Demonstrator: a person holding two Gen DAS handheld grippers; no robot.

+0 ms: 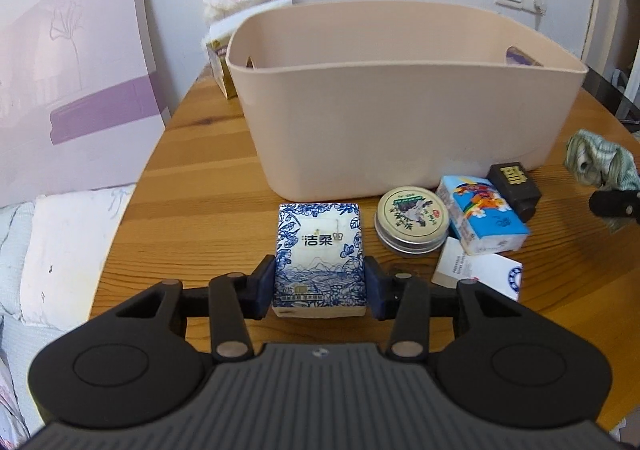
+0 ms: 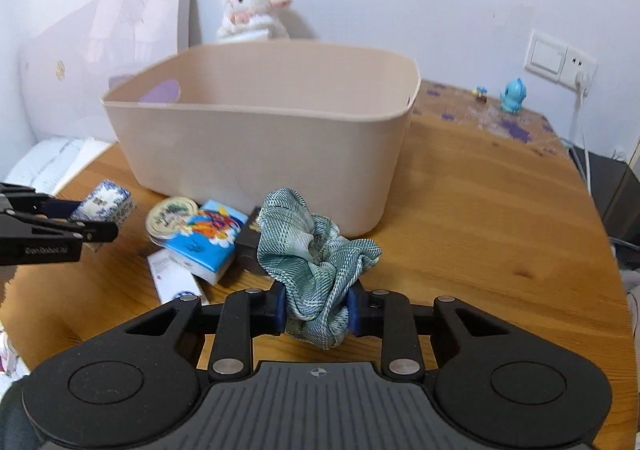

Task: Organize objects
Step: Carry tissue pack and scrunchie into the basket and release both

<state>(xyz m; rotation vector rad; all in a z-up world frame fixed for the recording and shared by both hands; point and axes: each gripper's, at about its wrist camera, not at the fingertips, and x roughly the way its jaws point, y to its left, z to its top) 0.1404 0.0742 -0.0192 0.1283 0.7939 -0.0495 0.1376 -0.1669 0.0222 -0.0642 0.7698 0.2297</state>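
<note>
We pinch a blue-and-white floral tissue pack (image 1: 319, 258) in our left gripper (image 1: 320, 286) before the beige plastic bin (image 1: 400, 121) on the wooden table (image 1: 192, 177). Our right gripper (image 2: 316, 308) squeezes a green plaid fabric scrunchie (image 2: 316, 250) near the bin's front.

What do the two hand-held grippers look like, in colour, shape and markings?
The left hand-held gripper and the right hand-held gripper look alike: matte black linkage arms with silver rivets, dark blue finger pads, round black side housings and a grey ribbed base bearing a small crosshair mark. White lettering runs along the left one's side.
</note>
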